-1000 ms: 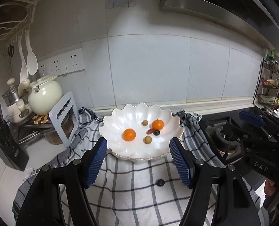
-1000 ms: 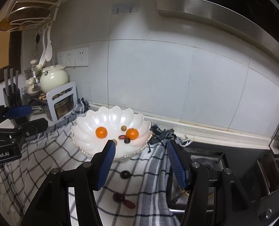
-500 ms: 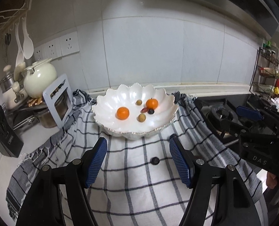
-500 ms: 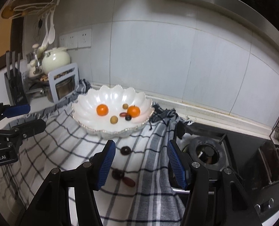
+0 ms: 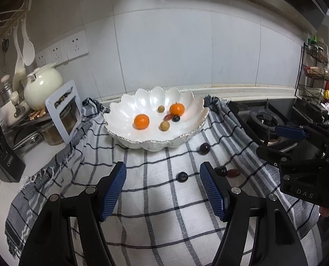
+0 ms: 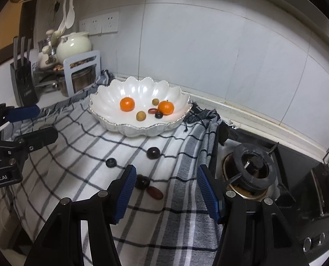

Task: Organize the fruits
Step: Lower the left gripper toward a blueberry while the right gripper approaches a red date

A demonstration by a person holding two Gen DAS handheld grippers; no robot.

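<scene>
White wall tiles back the table, where a checked cloth (image 5: 155, 199) carries a bowl (image 5: 124, 108) of fruit and loose dark fruits (image 6: 153, 153). Left tool (image 5: 163, 188) and right tool (image 6: 164, 190) tilt downward over them, jaws apart, empty.

1. Scalloped bowl (image 5: 187, 102): pearly white, silvery rim.
2. Cloth (image 5: 155, 201): white, dark grid checks; grey striped edges.
3. Two mandarins (image 5: 141, 121): orange.
4. Loose fruits on the cloth (image 6: 153, 153): dark purple-black; one date (image 6: 155, 192) reddish brown.
5. Gripper pads (image 6: 207, 190): blue, ribbed.
</scene>
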